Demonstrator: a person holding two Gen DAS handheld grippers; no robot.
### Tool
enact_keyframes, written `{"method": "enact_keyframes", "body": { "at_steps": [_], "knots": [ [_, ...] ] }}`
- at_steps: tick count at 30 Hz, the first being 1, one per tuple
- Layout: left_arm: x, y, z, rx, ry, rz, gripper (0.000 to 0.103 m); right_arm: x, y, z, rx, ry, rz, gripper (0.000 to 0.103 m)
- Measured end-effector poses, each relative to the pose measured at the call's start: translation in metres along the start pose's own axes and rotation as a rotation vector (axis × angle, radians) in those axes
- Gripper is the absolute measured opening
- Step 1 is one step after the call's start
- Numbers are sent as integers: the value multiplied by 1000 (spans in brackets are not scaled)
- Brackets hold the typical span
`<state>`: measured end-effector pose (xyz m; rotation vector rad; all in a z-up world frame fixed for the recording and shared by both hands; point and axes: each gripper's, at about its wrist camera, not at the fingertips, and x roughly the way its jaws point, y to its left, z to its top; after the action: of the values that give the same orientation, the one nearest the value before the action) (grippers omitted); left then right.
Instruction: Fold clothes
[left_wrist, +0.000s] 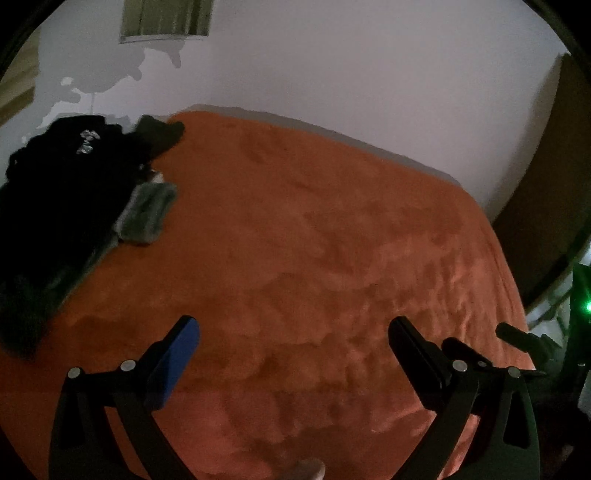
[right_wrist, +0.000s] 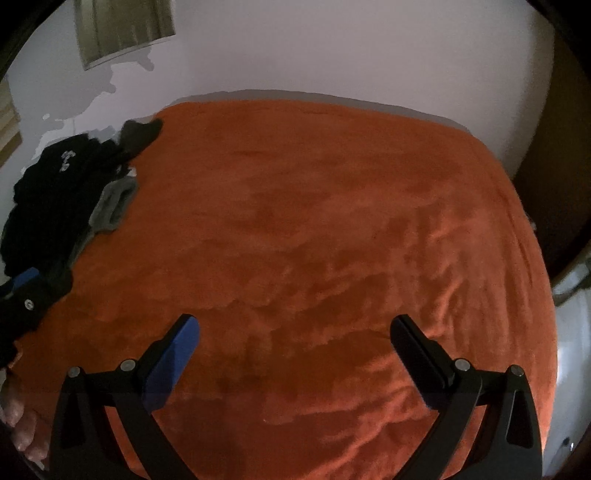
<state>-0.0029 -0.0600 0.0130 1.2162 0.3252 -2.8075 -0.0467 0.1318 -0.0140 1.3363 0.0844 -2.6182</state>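
Note:
A heap of dark clothes (left_wrist: 62, 192) lies on the left side of a bed with an orange blanket (left_wrist: 314, 240); a black garment with white print tops it and a grey piece (left_wrist: 147, 210) sticks out at its edge. The right wrist view shows the same heap (right_wrist: 55, 199) and grey piece (right_wrist: 112, 203) at far left. My left gripper (left_wrist: 293, 332) is open above the bare blanket, right of the heap, holding nothing. My right gripper (right_wrist: 295, 330) is open too, over the blanket's middle. The left gripper's blue pad (right_wrist: 24, 278) shows at that view's left edge.
A pale wall (left_wrist: 351, 74) with patchy paint stands behind the bed, with a window (left_wrist: 166, 18) high up. A dark wooden panel (left_wrist: 546, 192) stands at the bed's right. A device with a green light (left_wrist: 585, 306) is at right. Fingers (right_wrist: 20, 424) show at lower left.

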Motion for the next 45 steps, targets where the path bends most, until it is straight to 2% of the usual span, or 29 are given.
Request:
{"method": "enact_keyframes", "body": {
  "at_steps": [4,10,17,22,26,30,34,35,36,37,38,39,42,45],
  "knots": [
    [0,35,10,-5,-34,114,102,9,22,12,-37,-6,35,103],
    [-1,96,18,-47,-48,227,102,25,63,28,-99,-17,90,103],
    [-1,161,16,-87,-18,348,102,48,120,44,-165,-23,190,103],
    [8,203,20,-114,14,374,89,75,168,55,-208,-25,289,103],
    [26,241,23,-173,41,403,70,98,204,68,-247,-60,341,103],
    [50,276,30,-232,40,432,66,131,252,93,-261,-75,392,103],
    [73,309,37,-288,28,458,66,167,308,113,-272,-53,424,84],
    [77,314,38,-298,18,448,66,177,321,118,-279,-40,431,81],
    [80,318,40,-308,8,437,66,186,334,122,-287,-28,435,73],
    [87,323,41,-331,7,409,66,195,346,126,-291,-11,444,64],
    [96,331,42,-370,21,369,66,205,358,129,-292,8,456,61],
    [104,335,42,-401,39,350,67,213,369,133,-293,30,475,59],
    [132,347,39,-465,123,357,68,233,408,143,-334,77,522,59],
    [147,357,36,-509,90,383,68,246,451,156,-425,78,509,59]
  ]
}}
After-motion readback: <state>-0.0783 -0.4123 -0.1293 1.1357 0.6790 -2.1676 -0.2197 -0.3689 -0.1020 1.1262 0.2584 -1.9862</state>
